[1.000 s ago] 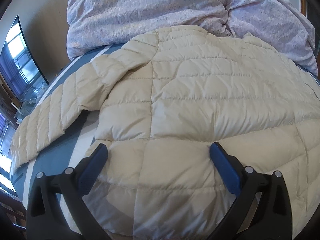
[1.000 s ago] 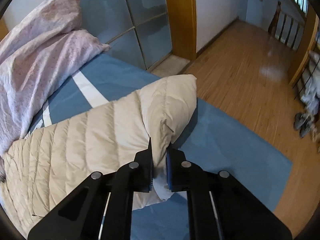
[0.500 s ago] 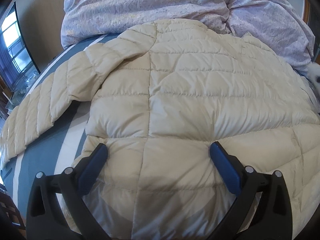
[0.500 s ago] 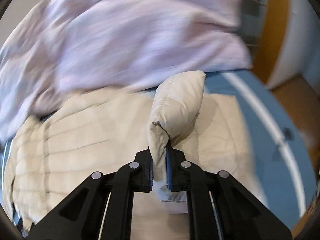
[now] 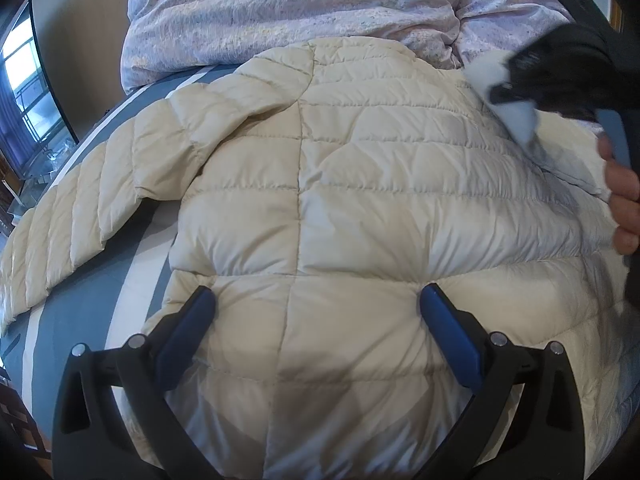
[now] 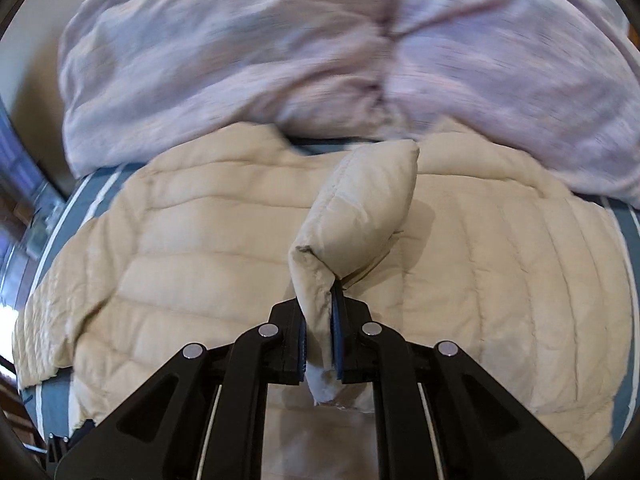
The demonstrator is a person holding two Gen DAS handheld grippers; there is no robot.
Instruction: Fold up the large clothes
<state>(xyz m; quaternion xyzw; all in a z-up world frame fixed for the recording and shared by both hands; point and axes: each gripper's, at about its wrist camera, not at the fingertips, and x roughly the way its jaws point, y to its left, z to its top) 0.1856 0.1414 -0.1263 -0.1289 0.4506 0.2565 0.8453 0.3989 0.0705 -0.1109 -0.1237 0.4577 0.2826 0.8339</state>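
Observation:
A cream quilted down jacket (image 5: 320, 184) lies back-up on the bed, one sleeve (image 5: 80, 200) stretched out to the left. My left gripper (image 5: 316, 300) is open, its blue pads pressing down on the jacket's lower back. My right gripper (image 6: 319, 312) is shut on the cuff of the other sleeve (image 6: 360, 204) and holds it above the jacket's body (image 6: 200, 264). In the left wrist view the right gripper (image 5: 560, 64) and the hand holding it enter at the upper right, over the jacket.
A crumpled lilac duvet (image 5: 300, 8) is piled at the head of the bed, touching the jacket's collar; it also shows in the right wrist view (image 6: 320, 52). The blue sheet with white stripes (image 5: 92, 280) shows at the left. A window (image 5: 24, 80) is far left.
My right gripper has swung the held sleeve from the bed's side edge inward over the jacket's body and now enters the left wrist view. My left gripper stays pressed on the jacket.

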